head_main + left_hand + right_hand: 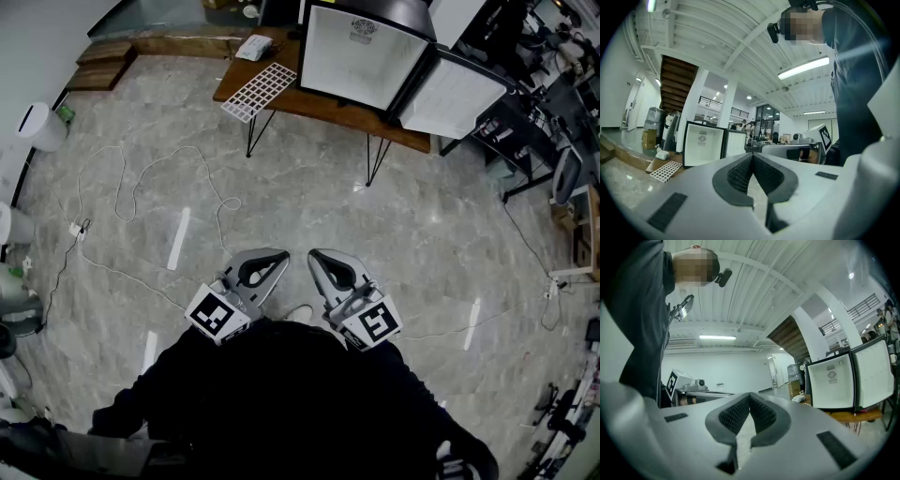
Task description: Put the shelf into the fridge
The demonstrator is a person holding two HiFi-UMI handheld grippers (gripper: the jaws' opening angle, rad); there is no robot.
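Note:
A white wire grid shelf [258,91] lies on the left end of a wooden table [281,98], partly over its edge; it also shows small in the left gripper view as the shelf [666,170]. A small fridge [361,52] stands on that table with its door [452,97] swung open and its white inside empty. The fridge [830,381] also shows at the right of the right gripper view. My left gripper [281,255] and right gripper [315,256] hang side by side close to the person's body, far from the table, both shut and holding nothing.
Cables [127,192] trail over the grey marble floor between me and the table. A white bin [39,127] stands at the left wall. Wooden steps [103,64] sit at the back left. Chairs and desks [553,141] crowd the right side.

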